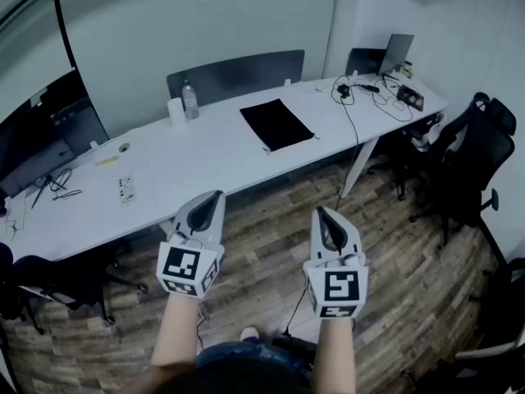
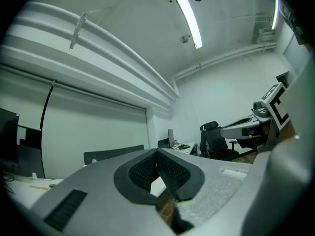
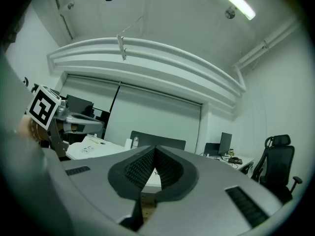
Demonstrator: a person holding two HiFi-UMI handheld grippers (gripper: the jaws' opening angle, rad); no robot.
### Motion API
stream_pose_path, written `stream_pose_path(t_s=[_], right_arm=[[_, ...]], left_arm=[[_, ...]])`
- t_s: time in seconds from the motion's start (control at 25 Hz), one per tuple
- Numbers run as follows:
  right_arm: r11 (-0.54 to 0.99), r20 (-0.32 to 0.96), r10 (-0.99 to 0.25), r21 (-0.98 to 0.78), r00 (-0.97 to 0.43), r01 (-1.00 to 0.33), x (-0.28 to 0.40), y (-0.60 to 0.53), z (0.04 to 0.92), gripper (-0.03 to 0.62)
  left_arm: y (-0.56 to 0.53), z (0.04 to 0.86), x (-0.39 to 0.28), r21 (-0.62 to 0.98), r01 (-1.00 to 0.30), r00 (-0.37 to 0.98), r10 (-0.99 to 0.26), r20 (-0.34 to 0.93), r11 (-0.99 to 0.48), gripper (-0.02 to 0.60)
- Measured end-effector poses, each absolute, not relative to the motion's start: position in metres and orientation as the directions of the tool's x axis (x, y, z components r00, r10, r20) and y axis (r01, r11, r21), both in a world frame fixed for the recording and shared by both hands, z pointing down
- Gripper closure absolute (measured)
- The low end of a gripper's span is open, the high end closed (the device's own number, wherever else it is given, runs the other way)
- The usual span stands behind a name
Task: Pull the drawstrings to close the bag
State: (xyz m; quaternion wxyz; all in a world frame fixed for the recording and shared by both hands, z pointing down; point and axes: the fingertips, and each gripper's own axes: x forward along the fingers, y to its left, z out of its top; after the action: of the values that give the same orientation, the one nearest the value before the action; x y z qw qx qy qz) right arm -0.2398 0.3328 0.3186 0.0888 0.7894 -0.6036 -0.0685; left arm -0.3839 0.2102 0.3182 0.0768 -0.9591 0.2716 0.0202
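While a black drawstring bag (image 1: pixel 276 124) lies flat and untouched near the middle of the long white table (image 1: pixel 205 162), a person holds both grippers out level, short of the table's near edge and over the wood-plank floor (image 1: pixel 271 224). The left gripper (image 1: pixel 212 202) and the right gripper (image 1: pixel 326 217) sit side by side and apart, tips aimed at the table, carried on a left forearm (image 1: pixel 179 331) and a right forearm (image 1: pixel 336 355) stretched straight forward. Both pairs of jaws are pressed together, with nothing between their ribbed pads. The bag rests well beyond both tips, roughly ahead of the gap between them. A water bottle (image 1: pixel 189 100) stands at the table's far edge, left of the bag. A laptop (image 1: pixel 397 53) and cables (image 1: pixel 349 109) occupy the table's right end, with a black office chair (image 1: pixel 472 150) just off that end.
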Motion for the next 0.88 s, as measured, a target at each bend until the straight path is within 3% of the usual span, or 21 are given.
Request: stream_pose_path(t_s=[0.44, 0.88], right_arm=[[-0.277, -0.002, -0.959, 0.236, 0.285, -0.931, -0.218, 0.312, 0.319, 0.6], [-0.26, -0.033, -0.966, 0.173, 0.258, -0.95, -0.122, 0.25, 0.321, 0.6]], left_arm=[[0.191, 0.322, -0.353, -0.124, -0.472, 0.882, -0.467, -0.065, -0.873, 0.584], [0.132, 0.33, -0.271, -0.079, -0.487, 0.873, -0.483, -0.063, -0.87, 0.583]])
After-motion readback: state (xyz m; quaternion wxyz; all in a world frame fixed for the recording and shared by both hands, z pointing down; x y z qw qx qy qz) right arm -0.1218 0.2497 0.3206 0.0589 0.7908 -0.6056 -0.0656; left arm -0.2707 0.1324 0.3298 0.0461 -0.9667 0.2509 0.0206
